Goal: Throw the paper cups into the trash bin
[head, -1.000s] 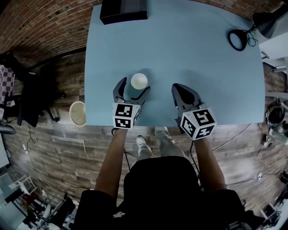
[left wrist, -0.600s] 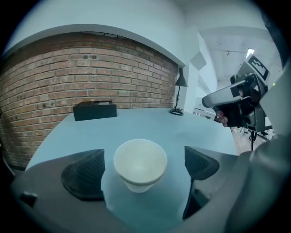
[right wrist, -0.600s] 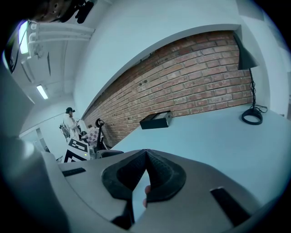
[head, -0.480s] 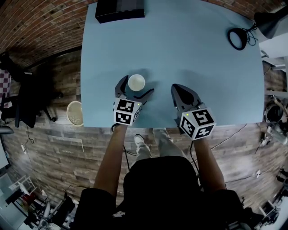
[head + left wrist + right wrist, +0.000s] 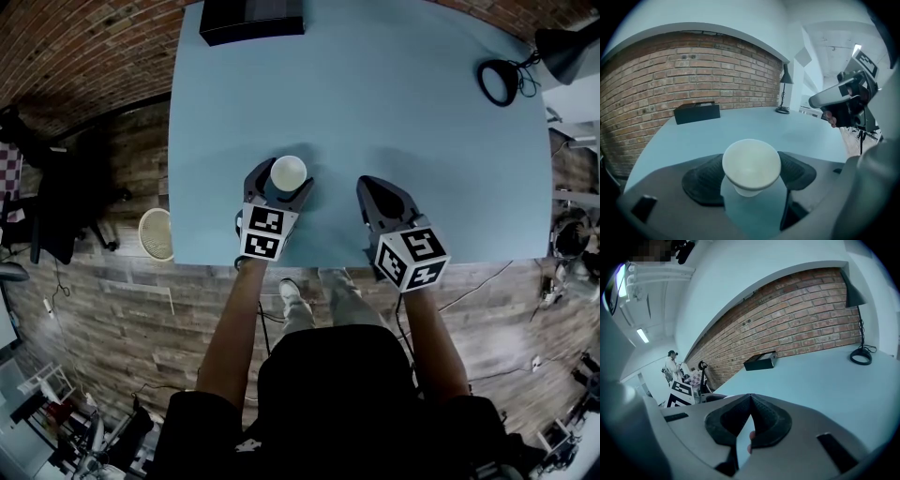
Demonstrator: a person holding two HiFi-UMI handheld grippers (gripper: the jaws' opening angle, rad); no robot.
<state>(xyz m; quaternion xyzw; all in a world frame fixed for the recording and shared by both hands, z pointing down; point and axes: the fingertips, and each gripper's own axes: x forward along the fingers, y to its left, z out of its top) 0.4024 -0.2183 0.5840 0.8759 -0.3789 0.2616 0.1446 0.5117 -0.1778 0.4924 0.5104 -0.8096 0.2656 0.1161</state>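
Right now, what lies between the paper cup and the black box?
Nothing: only bare blue table separates the paper cup from the black box, as head and left gripper views show.

The head view's top edge crops the black box (image 5: 251,21); the left tool (image 5: 282,178) hides part of the paper cup (image 5: 288,171).

White paper cup (image 5: 288,172) is standing on the pale blue table (image 5: 403,103) by its near edge, black rectangular box (image 5: 253,21) lying far behind. Round pale trash bin (image 5: 157,234) is sitting on the floor, left of the table.
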